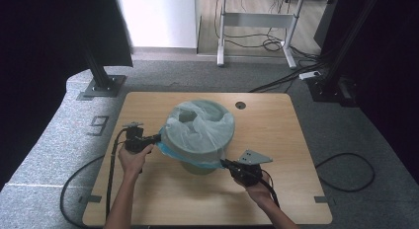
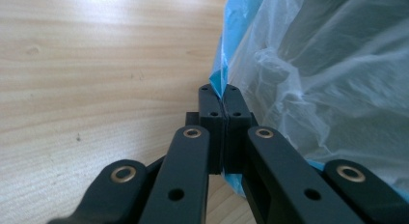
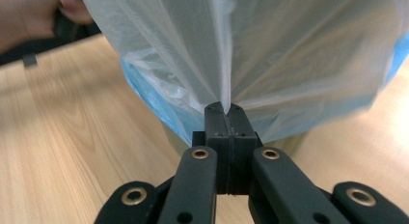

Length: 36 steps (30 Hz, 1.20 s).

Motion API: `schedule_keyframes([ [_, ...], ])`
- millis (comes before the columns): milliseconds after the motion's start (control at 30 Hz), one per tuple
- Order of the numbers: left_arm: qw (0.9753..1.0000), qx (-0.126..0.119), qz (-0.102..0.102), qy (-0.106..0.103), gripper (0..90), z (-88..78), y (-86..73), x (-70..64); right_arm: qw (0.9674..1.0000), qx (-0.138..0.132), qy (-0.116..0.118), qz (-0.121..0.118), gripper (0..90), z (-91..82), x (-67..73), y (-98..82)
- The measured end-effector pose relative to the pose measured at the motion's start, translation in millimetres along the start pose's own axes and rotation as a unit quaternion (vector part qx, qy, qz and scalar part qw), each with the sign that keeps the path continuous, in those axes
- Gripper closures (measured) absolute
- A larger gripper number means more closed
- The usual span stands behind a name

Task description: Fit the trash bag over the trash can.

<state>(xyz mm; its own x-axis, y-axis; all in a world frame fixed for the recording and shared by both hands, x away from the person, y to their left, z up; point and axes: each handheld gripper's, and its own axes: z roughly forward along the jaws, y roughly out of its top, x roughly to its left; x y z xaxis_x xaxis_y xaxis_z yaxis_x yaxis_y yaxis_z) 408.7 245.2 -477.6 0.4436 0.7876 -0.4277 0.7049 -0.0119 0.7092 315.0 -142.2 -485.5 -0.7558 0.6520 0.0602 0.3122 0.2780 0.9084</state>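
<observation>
A grey-green bin (image 1: 199, 166) stands in the middle of the wooden table (image 1: 276, 130). A thin bag (image 1: 200, 124), white with a blue edge, is draped over its rim. At the bin's left side my left gripper (image 1: 159, 138) is shut on the bag's blue edge (image 2: 223, 72), the film pinched between its pads. On the near right side my right gripper (image 1: 223, 163) is shut on a pulled-out fold of the bag (image 3: 224, 84), which stretches taut from its tips. In the right gripper view the bin (image 3: 178, 137) shows under the bag, with the other hand (image 3: 34, 16) at top left.
A round cable hole (image 1: 240, 105) lies in the table behind the bin. Black frame posts (image 1: 99, 71) stand at the back left and back right. Cables (image 1: 346, 172) trail over the grey carpet, and a desk (image 1: 257, 26) stands farther back.
</observation>
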Motion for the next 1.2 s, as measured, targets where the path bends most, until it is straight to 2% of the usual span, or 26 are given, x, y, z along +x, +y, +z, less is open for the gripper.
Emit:
schedule_keyframes([
  [33,1.0000,0.000,0.000,0.000,89.1,0.0,0.0,0.0,1.0000,0.000,0.000,0.000,88.9,0.0,0.0,0.0],
  [67,1.0000,0.006,0.002,0.001,89.1,3.1,-2.8,0.6,0.9999,0.012,0.006,0.006,88.9,5.2,-4.2,-10.2],
  [167,0.9999,0.011,0.003,0.003,89.1,4.9,-5.1,1.2,0.9997,0.018,0.009,0.012,88.7,8.0,-7.8,-16.1],
  [233,0.9998,0.011,0.011,0.012,84.4,1.4,-6.4,-0.4,0.9998,0.016,0.010,0.010,88.3,7.7,-11.5,-17.2],
  [267,0.9998,0.011,0.011,0.012,77.7,1.4,-6.4,-0.4,0.9998,0.016,0.010,0.010,88.3,7.7,-11.5,-17.2],
  [300,0.9991,0.001,0.025,0.034,66.7,-6.7,-7.2,-2.7,0.9998,0.008,0.011,0.012,83.7,4.9,-14.0,-16.7],
  [333,0.9985,-0.010,0.028,0.045,59.3,-12.6,-8.0,-3.3,0.9998,0.005,0.012,0.013,81.0,3.6,-14.9,-16.6],
  [367,0.9985,-0.010,0.028,0.045,49.9,-12.6,-8.0,-3.3,0.9998,0.001,0.015,0.014,76.7,1.8,-16.2,-16.7],
  [400,0.9978,-0.022,0.030,0.054,49.9,-19.4,-9.3,-3.3,0.9998,0.001,0.015,0.014,76.7,1.8,-16.2,-16.7],
  [467,0.9962,-0.052,0.026,0.065,27.1,-36.6,-13.3,-1.7,0.9996,-0.012,0.019,0.019,69.0,-4.5,-20.2,-17.8],
  [500,0.9957,-0.066,0.022,0.061,27.1,-44.5,-14.9,-0.4,0.9996,-0.012,0.019,0.019,69.0,-4.5,-20.2,-17.8],
  [533,0.9952,-0.079,0.023,0.052,19.4,-58.2,-16.4,1.5,0.9995,-0.018,0.020,0.018,66.1,-8.7,-22.2,-17.9],
  [567,0.9952,-0.079,0.023,0.052,16.3,-58.2,-16.4,1.5,0.9995,-0.018,0.020,0.018,66.1,-8.7,-22.2,-17.9],
  [600,0.9941,-0.095,0.031,0.042,13.6,-73.2,-17.0,1.6,0.9994,-0.023,0.020,0.018,64.2,-13.0,-23.7,-17.4],
  [633,0.9935,-0.102,0.035,0.038,12.3,-79.9,-16.7,1.1,0.9993,-0.025,0.020,0.019,63.6,-14.3,-24.1,-17.3],
  [733,0.9935,-0.100,0.051,0.021,1.5,-93.0,-12.7,-4.4,0.9992,-0.029,0.022,0.018,62.2,-17.8,-25.6,-16.8],
  [800,0.9928,-0.096,0.068,0.023,0.6,-96.9,-6.5,-14.1,0.9991,-0.030,0.021,0.019,60.7,-19.3,-26.3,-16.1],
  [833,0.9928,-0.096,0.068,0.023,0.4,-96.9,-6.5,-14.1,0.9991,-0.030,0.021,0.019,60.7,-19.3,-26.3,-16.1],
  [933,0.9910,-0.085,0.102,0.013,1.6,-95.0,10.0,-35.9,0.9990,-0.036,0.017,0.021,57.4,-27.4,-27.7,-14.7],
  [967,0.9910,-0.085,0.102,0.013,2.3,-95.0,10.0,-35.9,0.9990,-0.036,0.017,0.021,57.4,-27.4,-27.7,-14.7],
  [1033,0.9889,-0.082,0.124,0.005,4.5,-91.2,22.5,-51.2,0.9989,-0.039,0.013,0.024,55.5,-36.3,-30.2,-18.1],
  [1067,0.9873,-0.080,0.137,-0.003,5.4,-87.8,32.8,-63.1,0.9989,-0.039,0.011,0.025,55.3,-39.4,-31.6,-20.0],
  [1100,0.9873,-0.080,0.137,-0.003,6.5,-87.8,32.8,-63.1,0.9989,-0.038,0.009,0.027,55.0,-41.8,-32.4,-21.5],
  [1133,0.9856,-0.074,0.152,-0.015,7.6,-82.2,45.3,-76.3,0.9988,-0.039,0.004,0.029,54.7,-45.7,-34.2,-24.1],
  [1200,0.9842,-0.061,0.165,-0.025,8.1,-73.5,57.5,-89.0,0.9986,-0.040,-0.002,0.034,54.5,-51.6,-37.3,-27.7],
])
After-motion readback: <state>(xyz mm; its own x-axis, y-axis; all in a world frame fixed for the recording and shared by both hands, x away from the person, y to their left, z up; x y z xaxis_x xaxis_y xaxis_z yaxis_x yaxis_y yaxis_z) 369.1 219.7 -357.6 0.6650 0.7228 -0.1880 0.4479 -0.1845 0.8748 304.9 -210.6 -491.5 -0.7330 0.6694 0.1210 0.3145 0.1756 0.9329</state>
